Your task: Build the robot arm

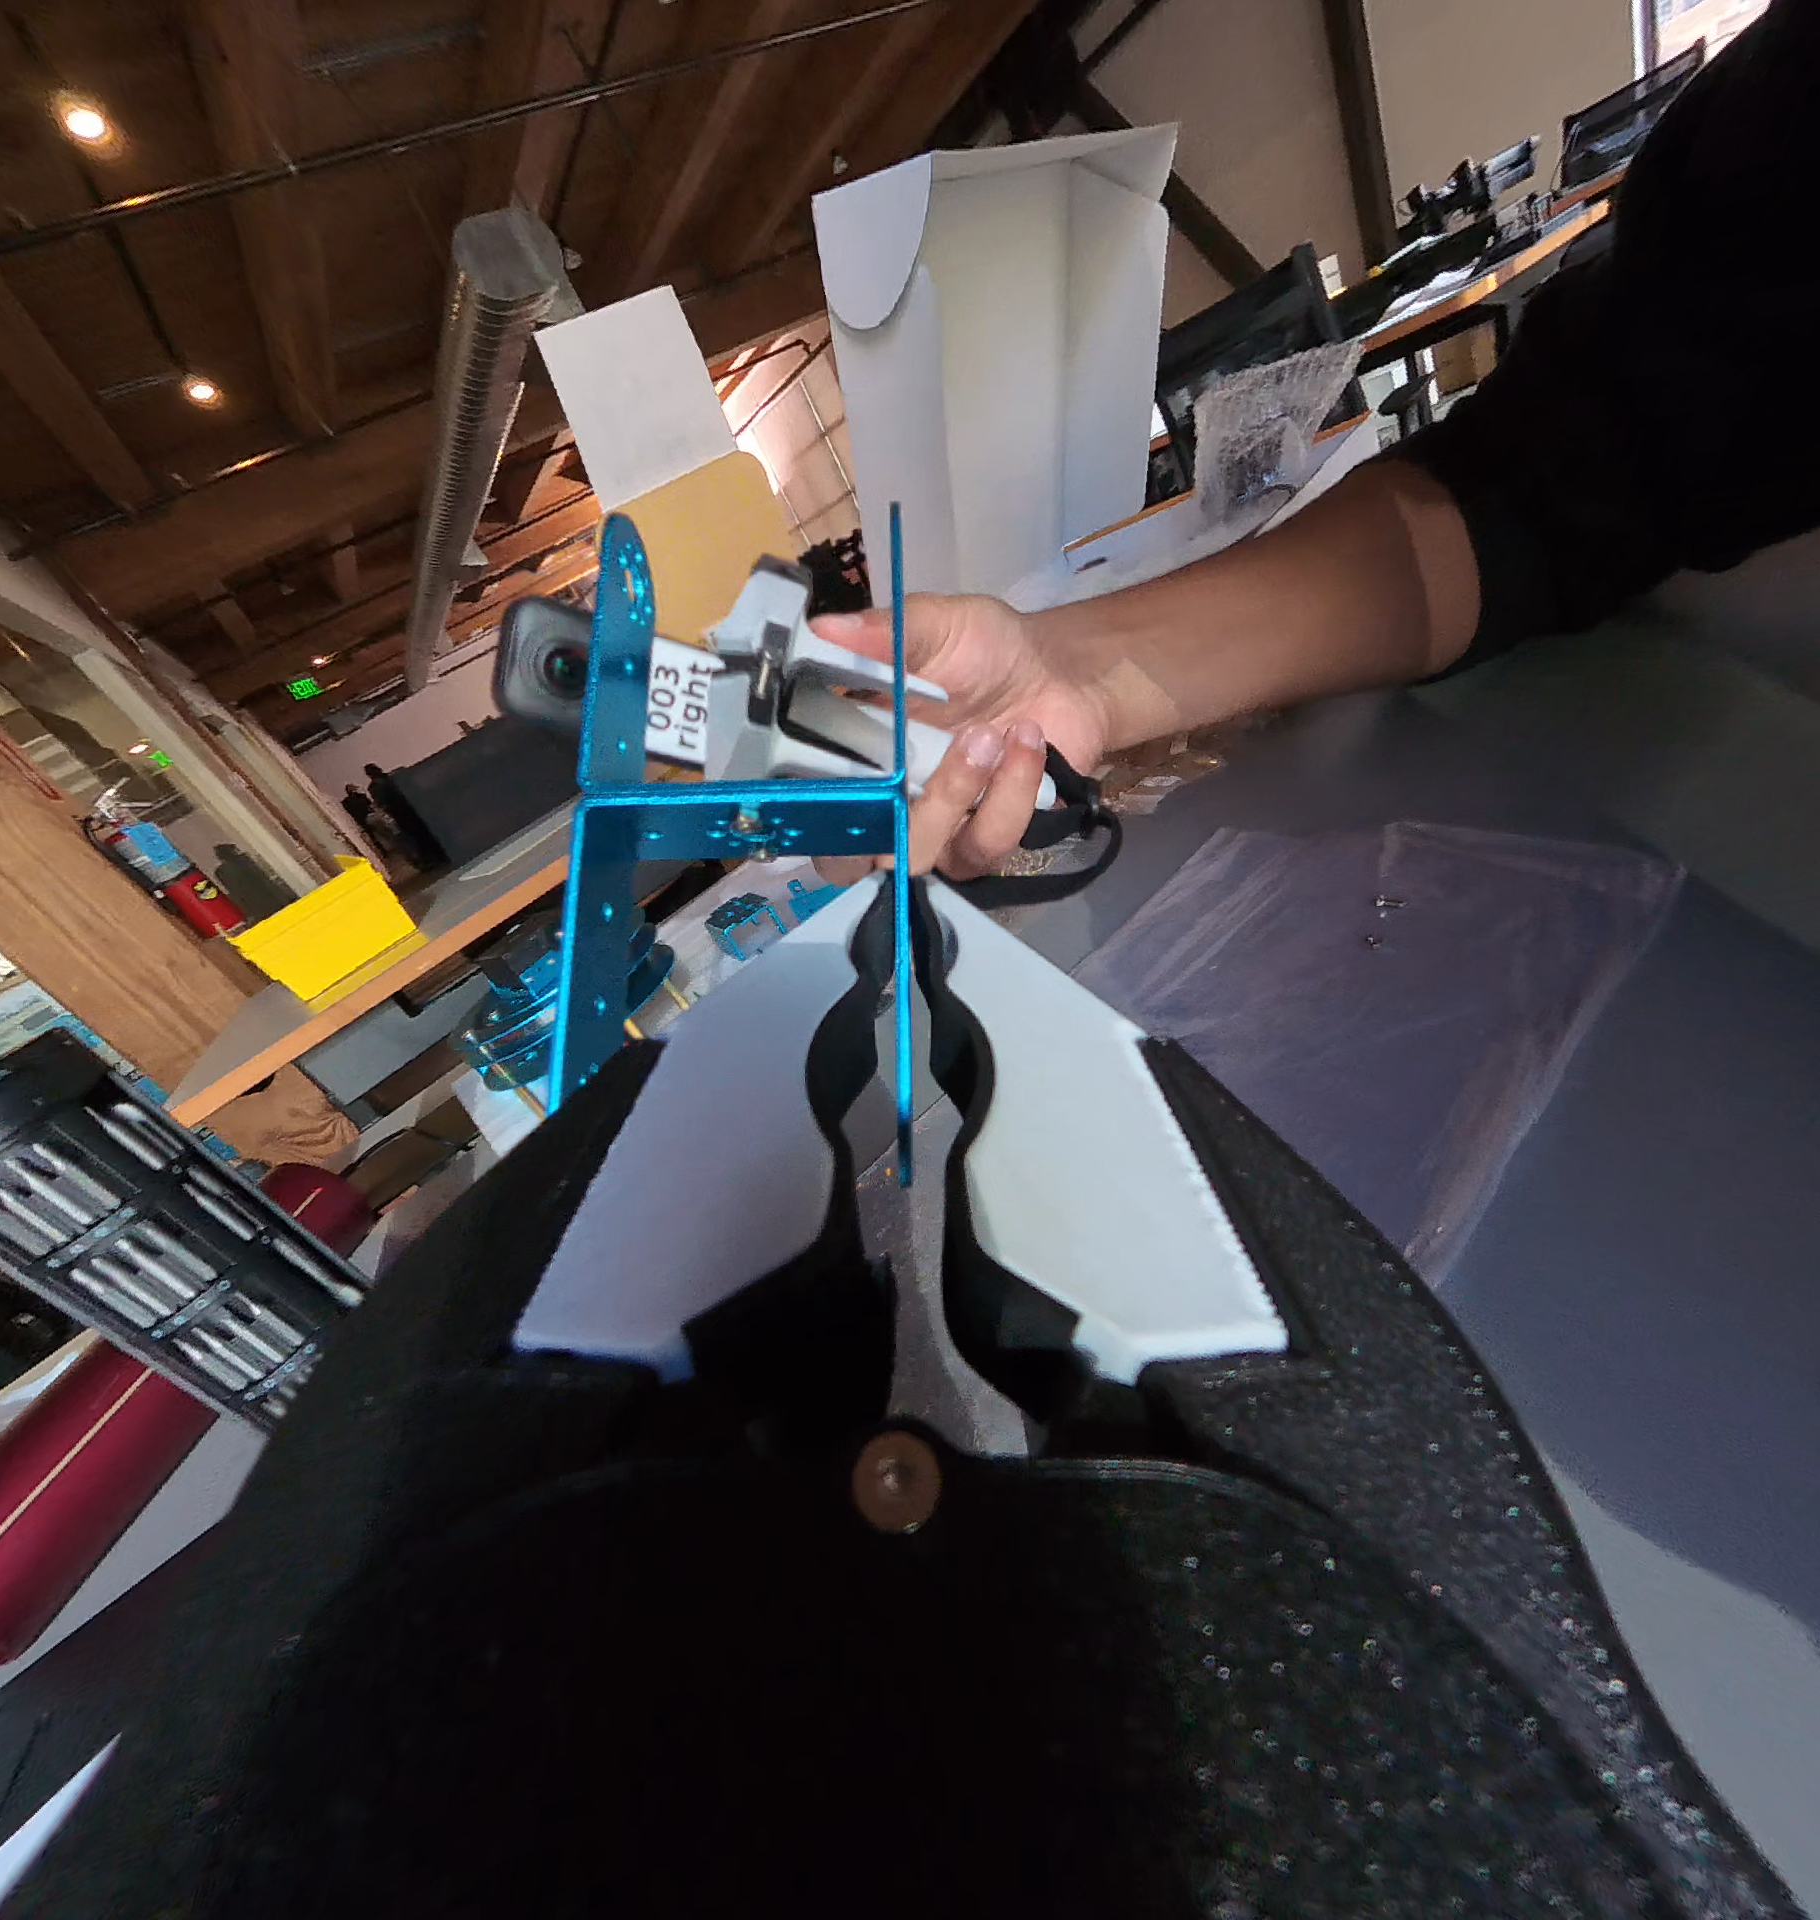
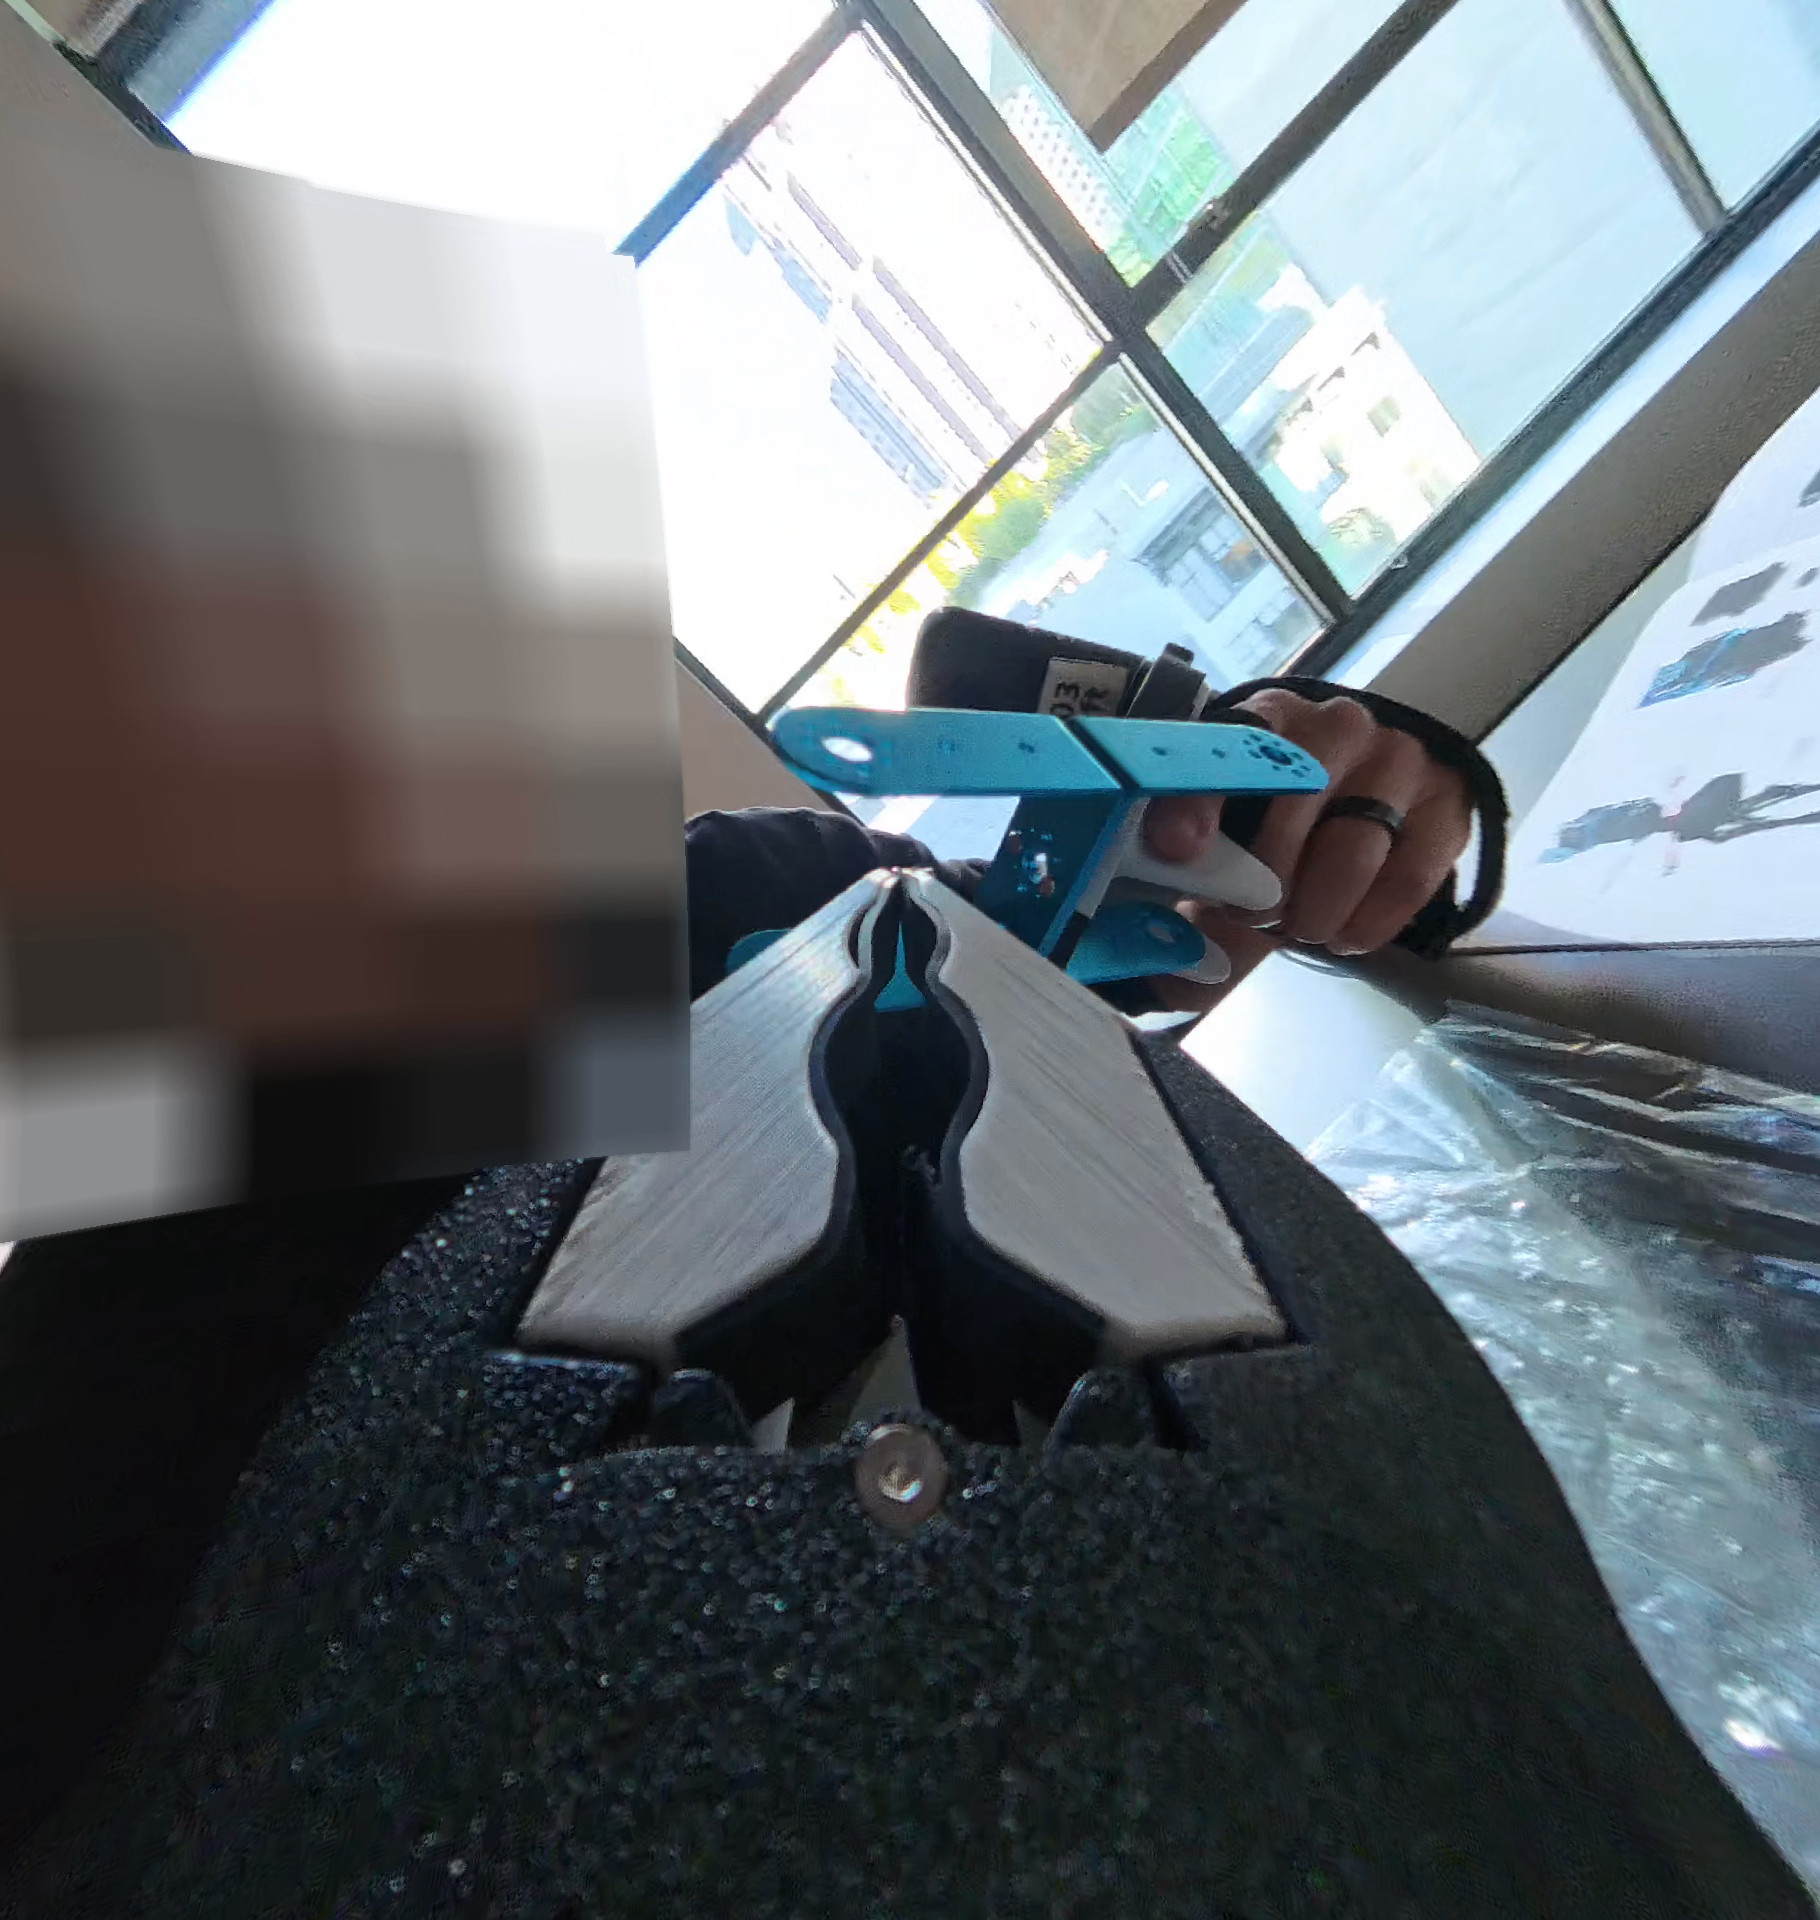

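slippage is our main worry: we have our left gripper [image 1: 898, 914] closed edge-on over one thin plate of the blue metal bracket assembly [image 1: 740, 831], held in the air above the grey tabletop [image 1: 1612, 1143], while our right gripper [image 2: 901, 904] has its jaws closed on a blue tab (how deep, we cannot tell). if the two hands twist apart, the plate could pivot or drop, and the small screw [image 1: 748, 823] might work loose.

We hold our left white-fingered black gripper [image 1: 898, 914] and right white-fingered black gripper [image 2: 898, 894] raised, facing each other, both clamped tight.
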A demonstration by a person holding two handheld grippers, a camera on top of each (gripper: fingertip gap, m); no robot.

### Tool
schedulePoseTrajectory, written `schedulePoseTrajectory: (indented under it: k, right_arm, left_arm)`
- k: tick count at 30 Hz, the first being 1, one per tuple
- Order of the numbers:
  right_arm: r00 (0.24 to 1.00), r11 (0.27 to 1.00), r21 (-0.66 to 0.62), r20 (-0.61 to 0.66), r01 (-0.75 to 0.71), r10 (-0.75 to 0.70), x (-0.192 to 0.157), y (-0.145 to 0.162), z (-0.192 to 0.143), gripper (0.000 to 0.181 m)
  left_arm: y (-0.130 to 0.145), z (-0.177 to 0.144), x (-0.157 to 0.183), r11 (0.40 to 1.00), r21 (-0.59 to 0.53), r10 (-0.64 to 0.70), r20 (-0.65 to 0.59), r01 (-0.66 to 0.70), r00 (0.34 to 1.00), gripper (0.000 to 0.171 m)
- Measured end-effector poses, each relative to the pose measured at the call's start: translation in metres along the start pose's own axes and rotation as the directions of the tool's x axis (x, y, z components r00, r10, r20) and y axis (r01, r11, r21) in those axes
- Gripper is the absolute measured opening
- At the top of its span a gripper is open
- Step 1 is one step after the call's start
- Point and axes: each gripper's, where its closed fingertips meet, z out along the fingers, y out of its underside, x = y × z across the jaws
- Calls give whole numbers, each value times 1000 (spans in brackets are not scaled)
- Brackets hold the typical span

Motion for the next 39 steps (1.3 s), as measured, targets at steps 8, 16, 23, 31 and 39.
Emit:
schedulePoseTrajectory:
  k: [8, 16, 23, 31, 39]
  right_arm:
    - [1000, 997, -78, 1, -9, 9, 7, 20, 15, 0]
    - [999, 997, -80, -34, 1, -4, 11, 19, 11, 0]
    - [999, 995, -98, -33, 16, -19, 11, 23, 13, 0]
    - [998, 995, -103, -57, 11, -17, 16, 25, 11, 0]
    - [974, 988, -133, -197, 83, -109, 26, 17, -1, 0]
  left_arm:
    - [-3, 3, 10, 1000, 2, -9, -34, 9, 999, 1]
    - [-1, 2, 9, 1000, -7, -7, -40, 6, 999, 1]
    - [1, 2, 10, 1000, -18, -4, -53, 3, 999, 1]
    - [1, 2, 12, 1000, -16, -4, -59, 3, 998, 1]
    - [13, -4, 1, 998, -70, 7, -8, -7, 1000, 1]
